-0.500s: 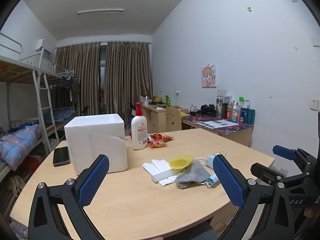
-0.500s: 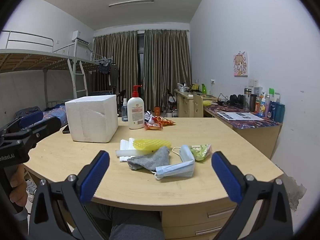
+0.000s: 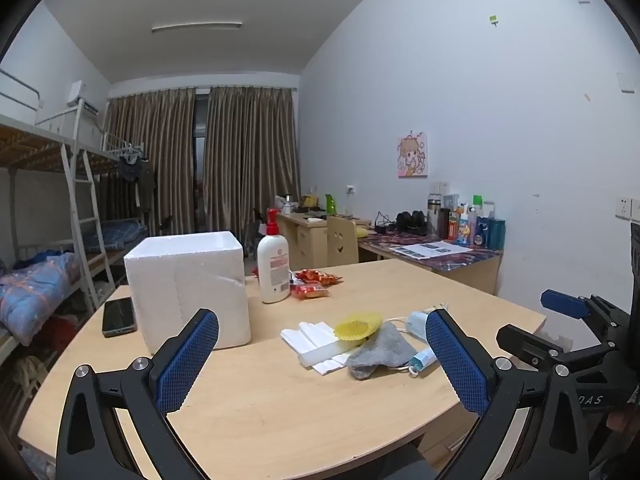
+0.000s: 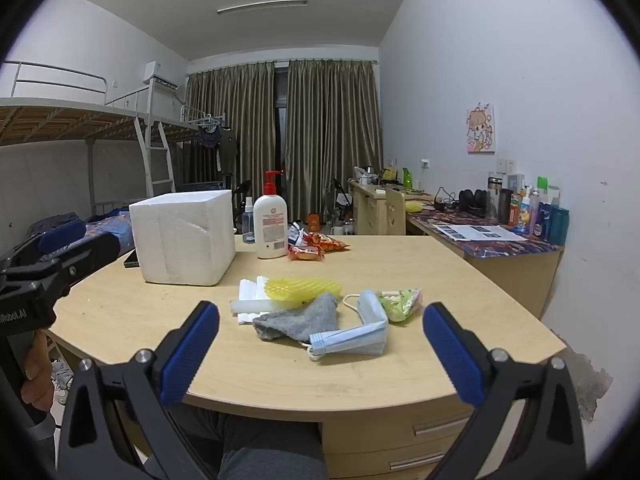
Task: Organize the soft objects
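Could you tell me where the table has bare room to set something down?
The near strip of the table, in front of the grey sock and blue face masks, is bare. So is the far right stretch beyond the snack packets. It is crowded mid-table, where the sock, masks, yellow liner and white foam strips overlap, right of the foam box.

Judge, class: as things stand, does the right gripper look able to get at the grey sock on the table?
Probably yes. The right gripper is open and holds nothing, and the grey sock lies straight ahead with bare table between. Only the blue face masks touch its right side.
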